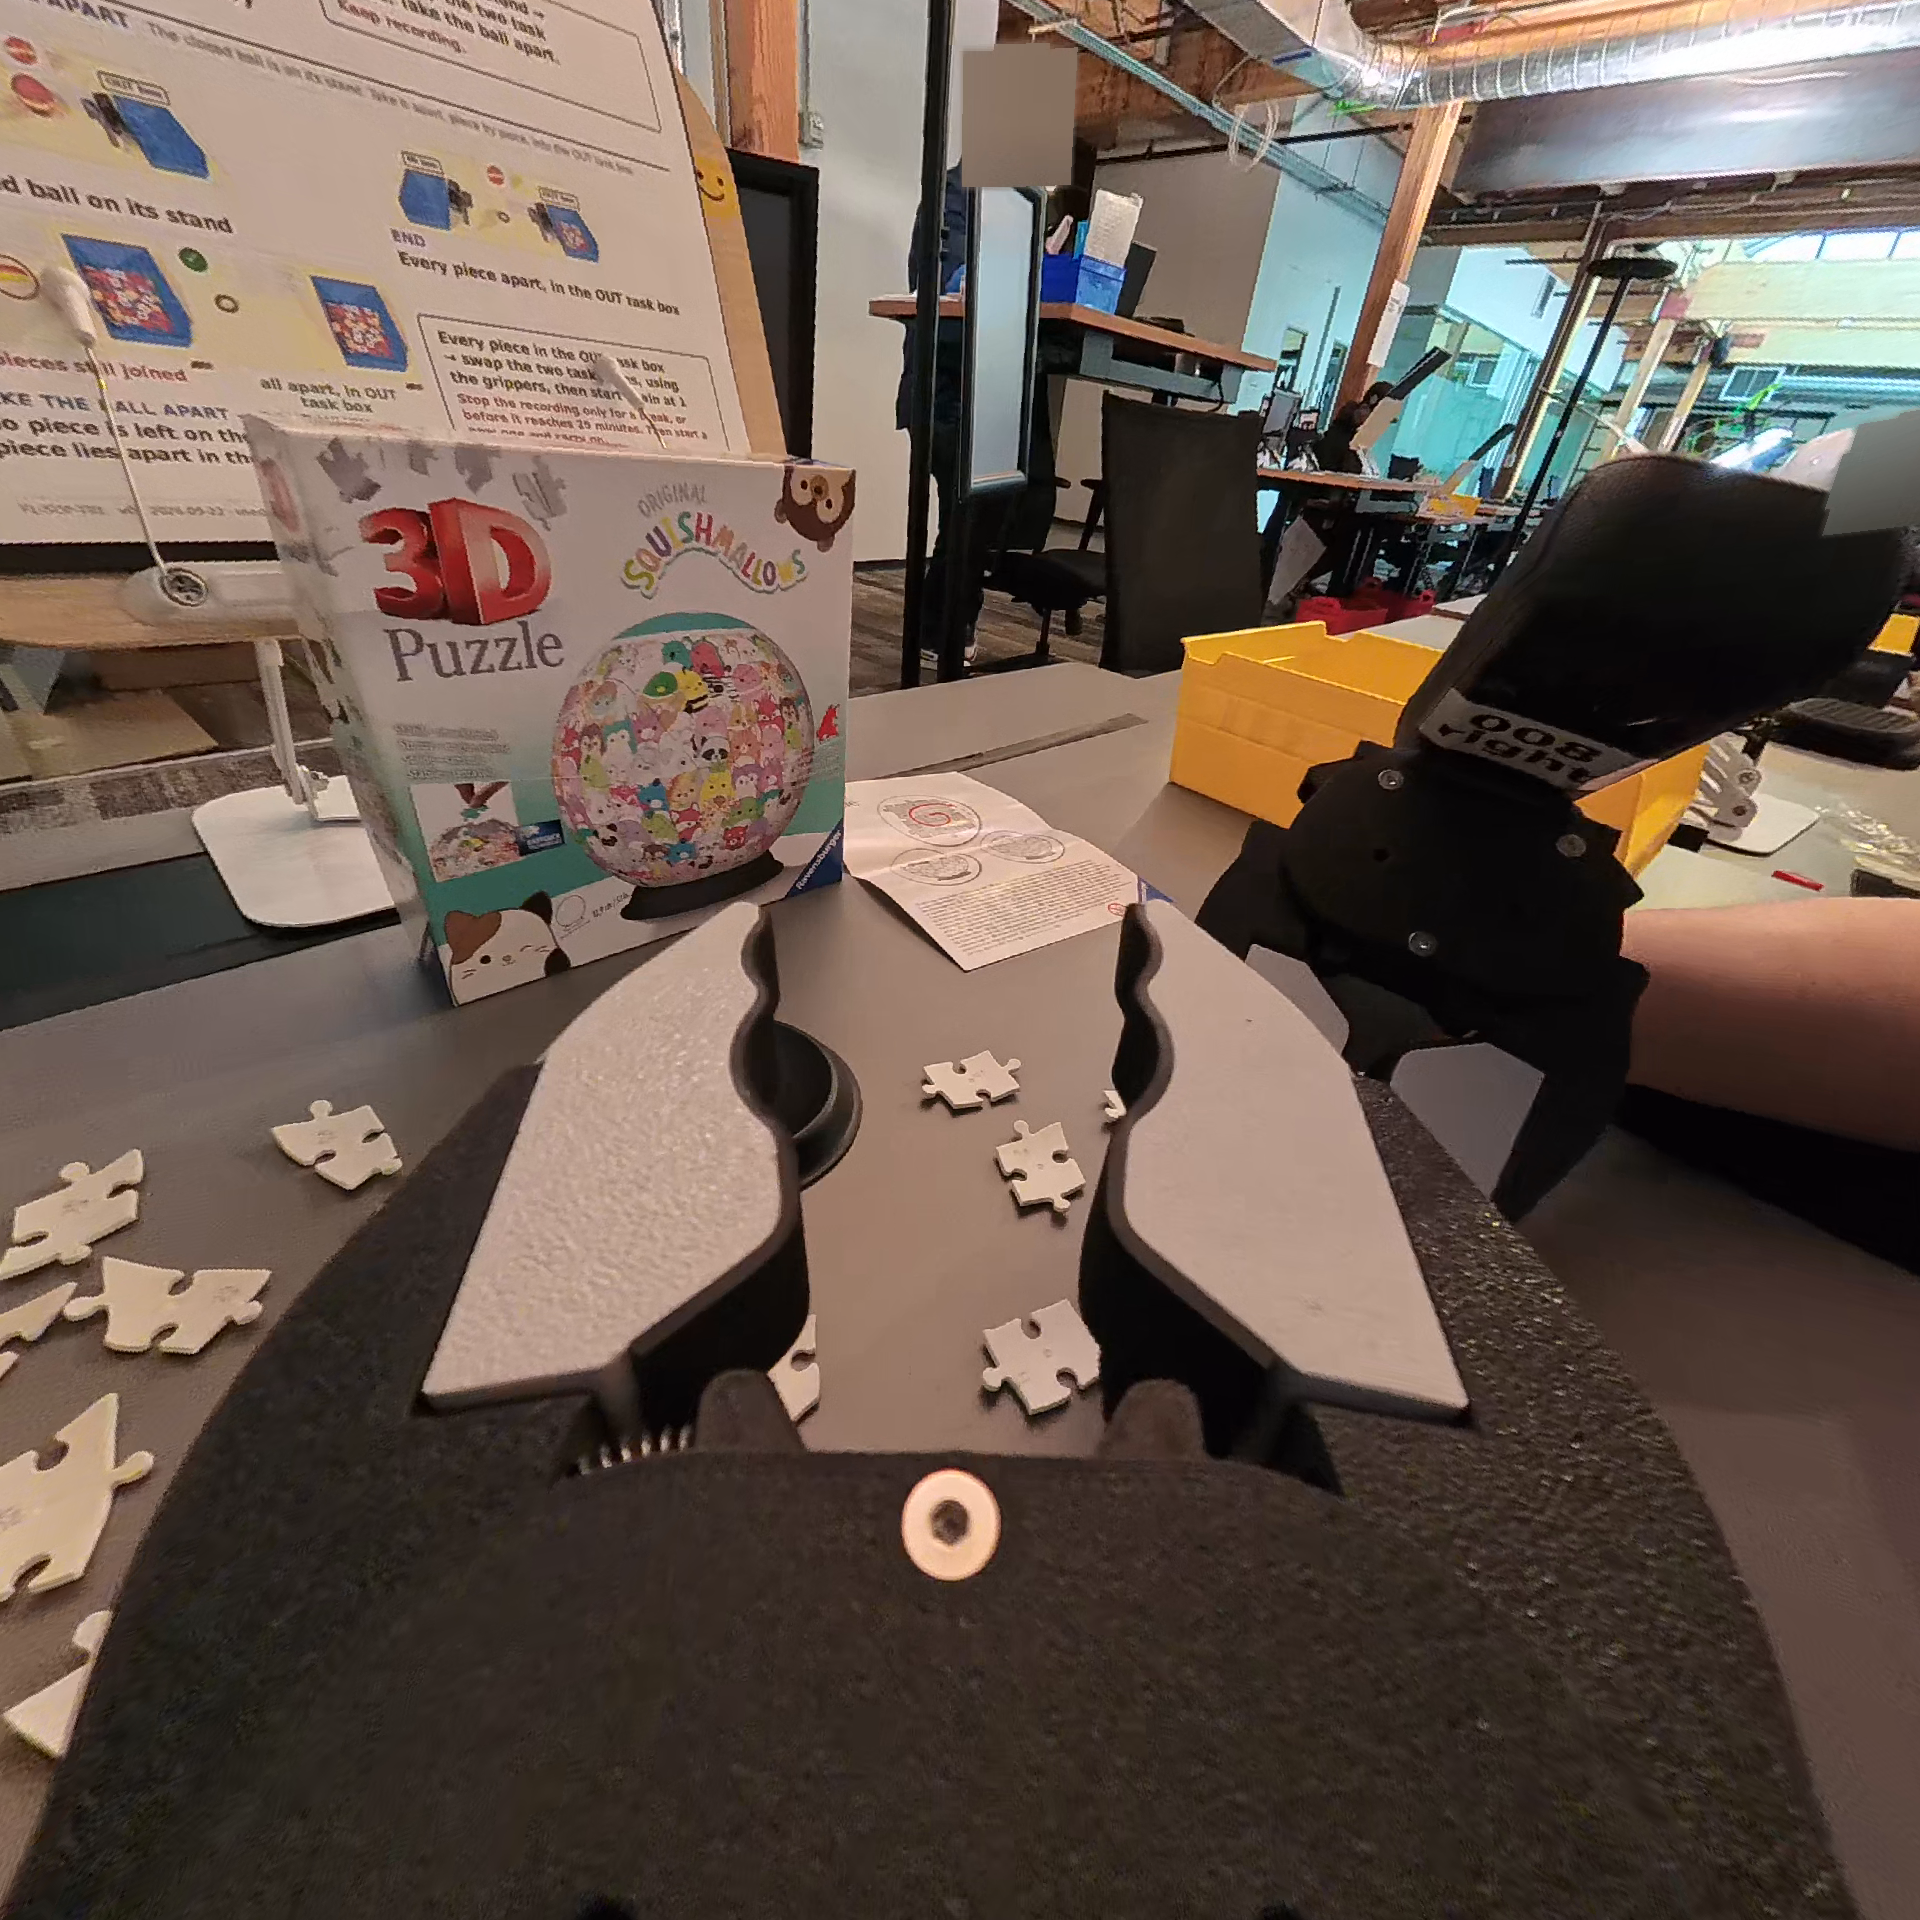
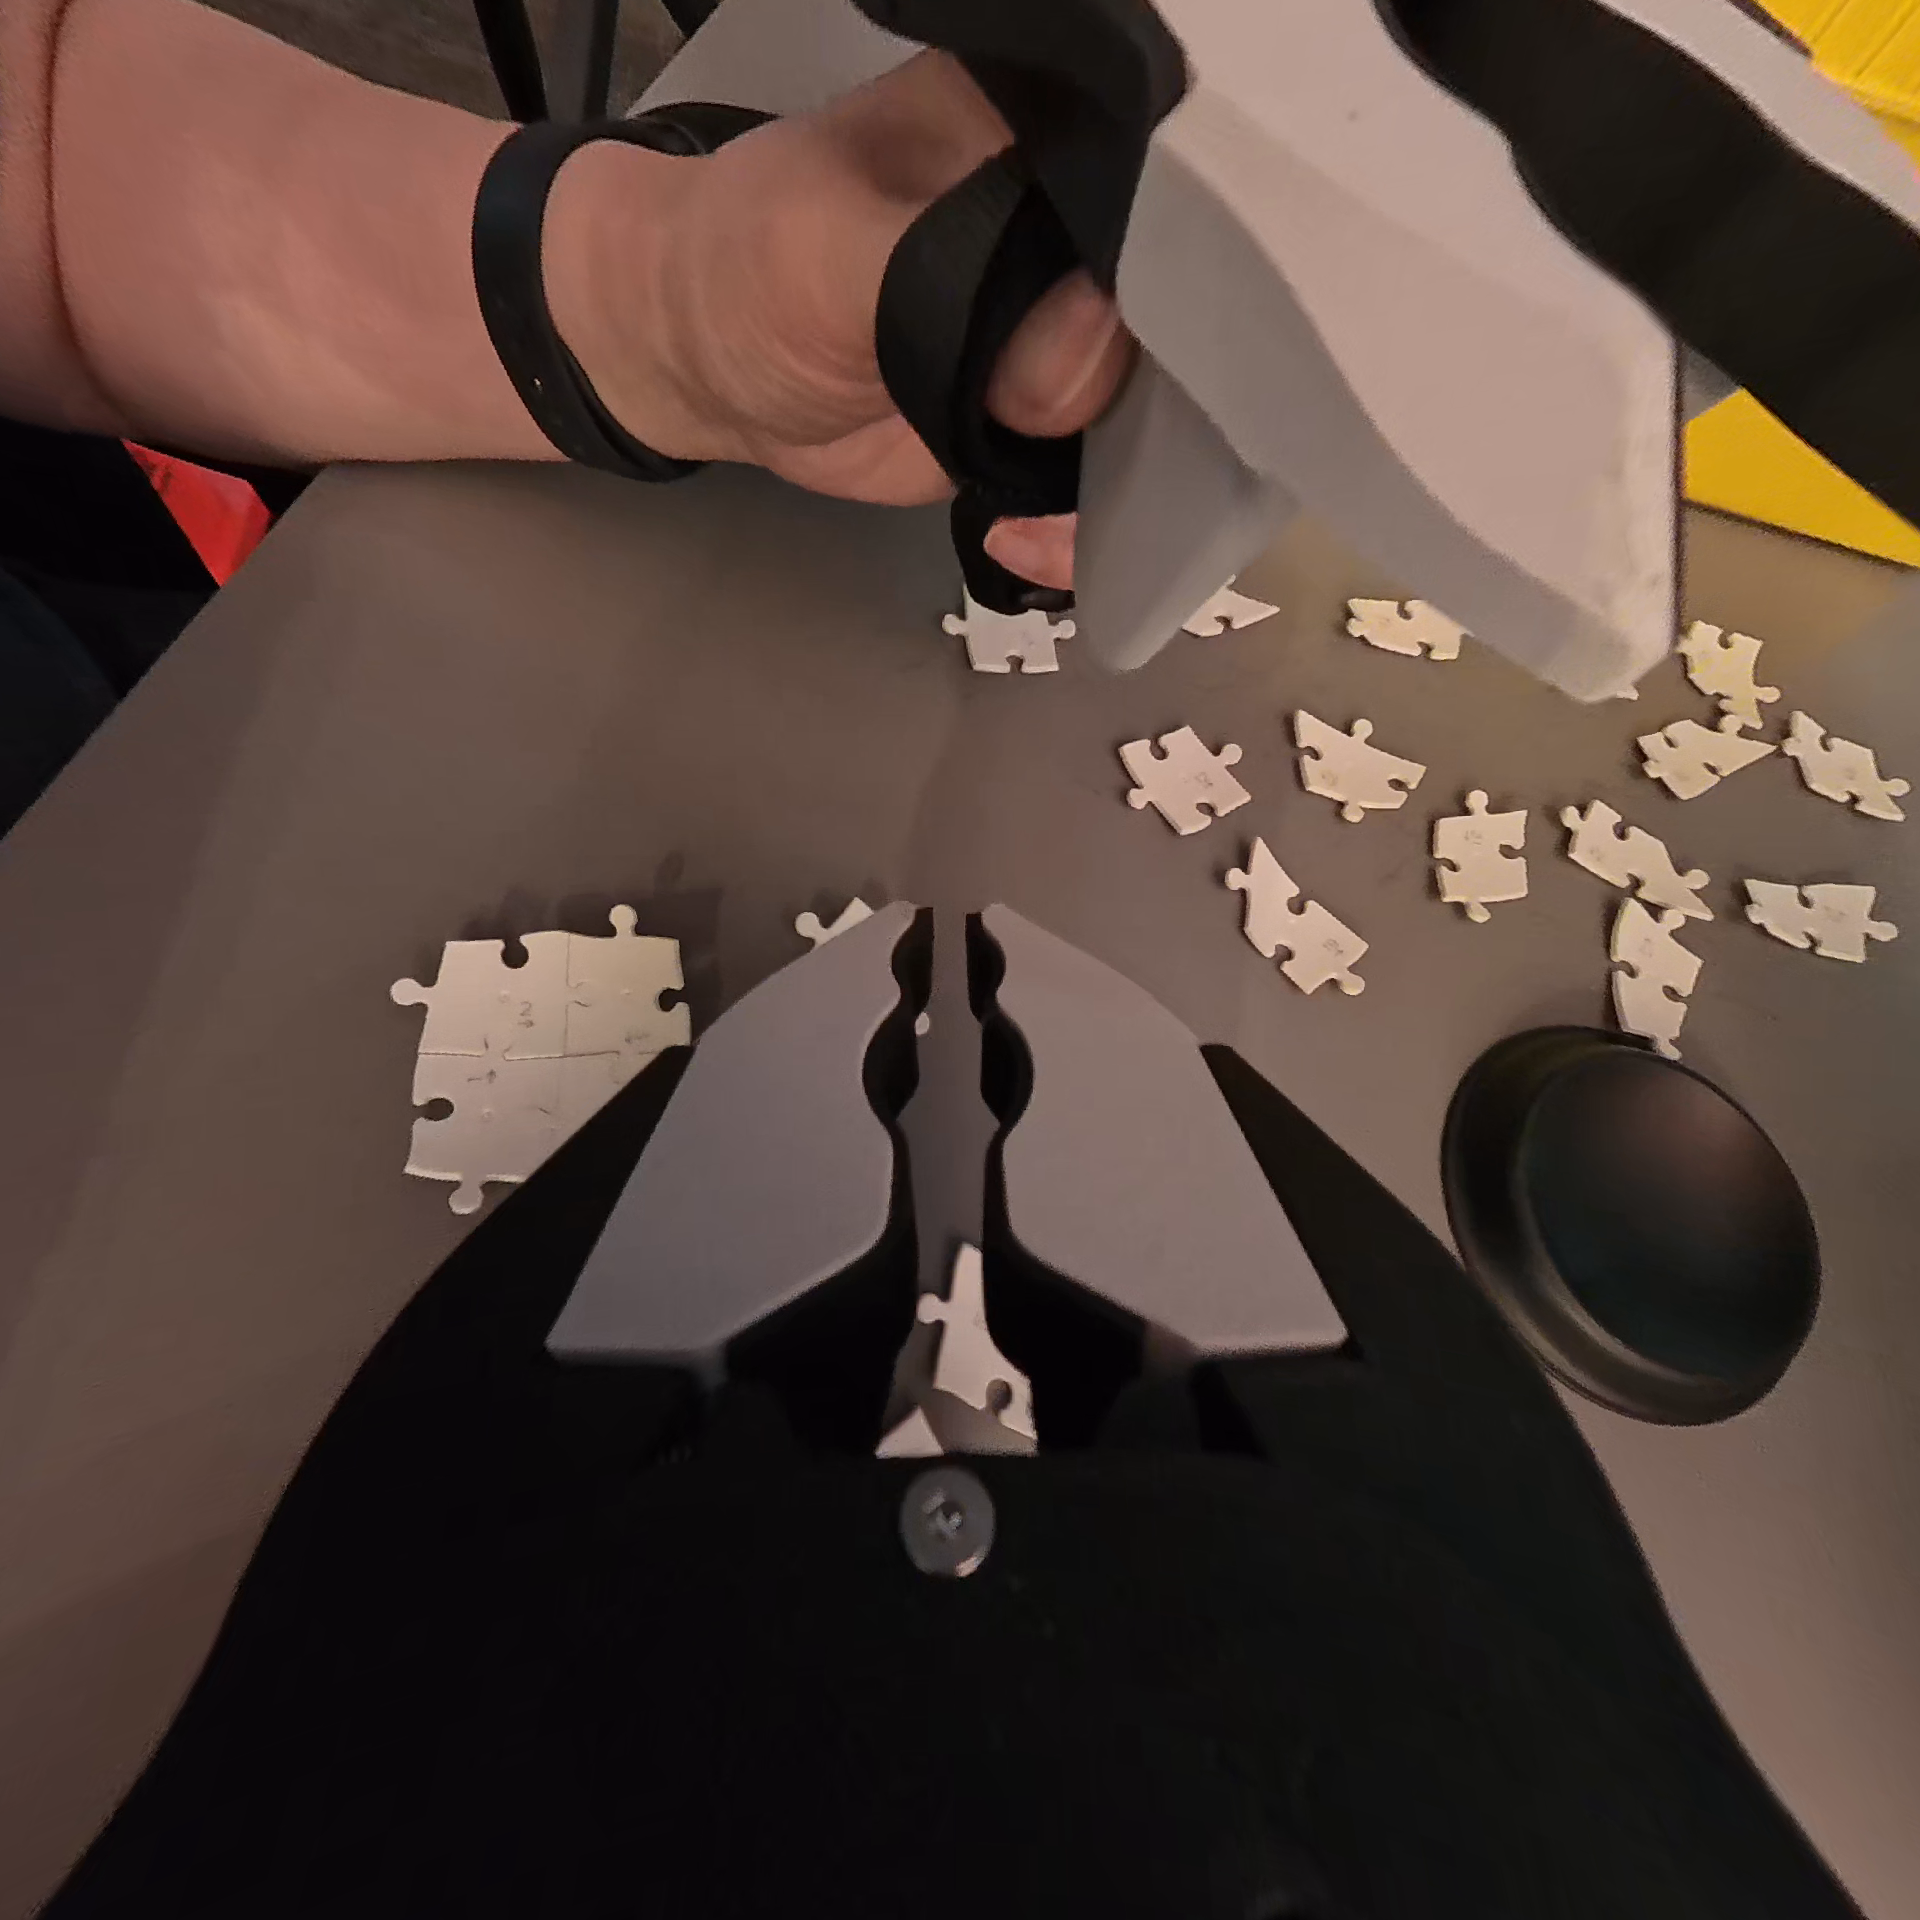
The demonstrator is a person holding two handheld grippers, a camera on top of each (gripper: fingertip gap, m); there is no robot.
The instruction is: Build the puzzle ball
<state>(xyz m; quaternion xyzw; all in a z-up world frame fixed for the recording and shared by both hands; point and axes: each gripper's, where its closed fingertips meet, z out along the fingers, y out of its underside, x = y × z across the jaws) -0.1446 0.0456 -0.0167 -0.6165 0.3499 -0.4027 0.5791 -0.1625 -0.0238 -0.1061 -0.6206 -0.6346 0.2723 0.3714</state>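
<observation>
Left wrist view: left gripper (image 1: 943,1049) hovering over the grey table (image 1: 1714,1475), fingers spread wide with nothing between them. White puzzle pieces (image 1: 1039,1164) lying face-down under the gap, more scattered off toward the table's left edge. Black ball stand (image 1: 821,1101) peeking out from behind the left finger (image 1: 634,1174). Puzzle box (image 1: 582,707) standing upright farther back, folded instruction leaflet (image 1: 997,862) flat just beside it, yellow bin (image 1: 1320,707) near the far right corner. Right gripper (image 1: 1455,997) showing off to the right, tilted down at the table.

Right wrist view: right gripper (image 2: 948,925) fingers nearly pressed together, only a thin slit left; can't tell whether anything's pinched. One piece (image 2: 966,1340) visible through the gap near the base. Joined block of four pieces (image 2: 540,1049) flat on the table just left of the fingers. Loose pieces spread to the upper right, stand (image 2: 1631,1226) at the right. Hand (image 2: 790,322) gripping the other gripper up top.
</observation>
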